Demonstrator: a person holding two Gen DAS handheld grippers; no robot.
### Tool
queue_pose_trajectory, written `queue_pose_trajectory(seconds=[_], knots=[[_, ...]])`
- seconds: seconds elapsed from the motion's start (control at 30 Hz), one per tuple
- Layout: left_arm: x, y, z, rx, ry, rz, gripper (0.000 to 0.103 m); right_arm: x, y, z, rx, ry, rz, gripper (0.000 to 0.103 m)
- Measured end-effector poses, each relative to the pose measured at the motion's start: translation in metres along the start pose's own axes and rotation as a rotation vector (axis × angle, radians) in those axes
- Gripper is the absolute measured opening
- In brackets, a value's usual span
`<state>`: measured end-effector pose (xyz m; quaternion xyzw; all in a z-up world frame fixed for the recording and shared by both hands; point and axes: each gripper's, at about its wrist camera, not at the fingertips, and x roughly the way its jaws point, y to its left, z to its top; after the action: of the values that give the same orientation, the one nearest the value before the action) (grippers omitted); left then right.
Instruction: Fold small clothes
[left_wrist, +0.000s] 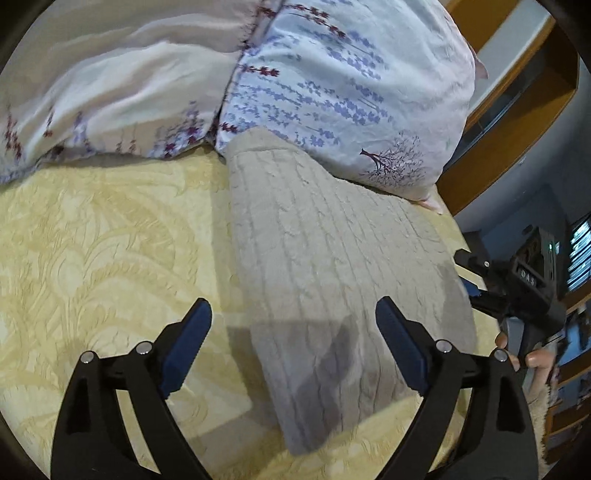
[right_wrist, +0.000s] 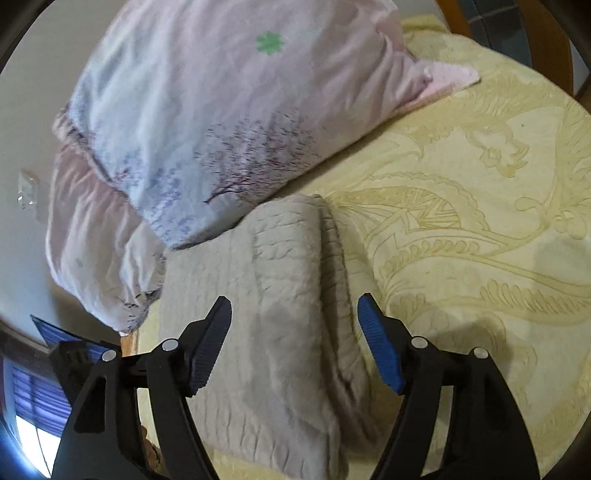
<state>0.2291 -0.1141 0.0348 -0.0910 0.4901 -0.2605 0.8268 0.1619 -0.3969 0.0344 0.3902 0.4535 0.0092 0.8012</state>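
A beige cable-knit sweater (left_wrist: 332, 258) lies folded in a long strip on the yellow patterned bedspread (left_wrist: 103, 229), its far end against the pillows. My left gripper (left_wrist: 293, 310) is open and empty, hovering just above the sweater's near end. In the right wrist view the sweater (right_wrist: 280, 295) shows folded layers along its right side. My right gripper (right_wrist: 293, 310) is open and empty above it. The right gripper's body (left_wrist: 524, 291) shows at the right edge of the left wrist view, held by a hand.
Floral pillows (left_wrist: 332, 81) are piled at the head of the bed and also show in the right wrist view (right_wrist: 207, 122). A wooden bed frame (left_wrist: 517, 110) curves behind them. The bedspread (right_wrist: 480, 221) stretches to the right of the sweater.
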Motion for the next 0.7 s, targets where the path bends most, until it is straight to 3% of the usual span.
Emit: queue_pose_trajectory(seconds=[0.23, 0.7], knots=[[0.02, -0.014, 0.006, 0.054, 0.008, 0.077, 0.091, 0.019, -0.01, 0.002, 0.022, 0.05, -0.009, 0.072], [0.044, -0.016, 0.011, 0.029, 0.038, 0.047, 0.094, 0.021, -0.025, 0.005, 0.036, 0.094, 0.096, 0.075]])
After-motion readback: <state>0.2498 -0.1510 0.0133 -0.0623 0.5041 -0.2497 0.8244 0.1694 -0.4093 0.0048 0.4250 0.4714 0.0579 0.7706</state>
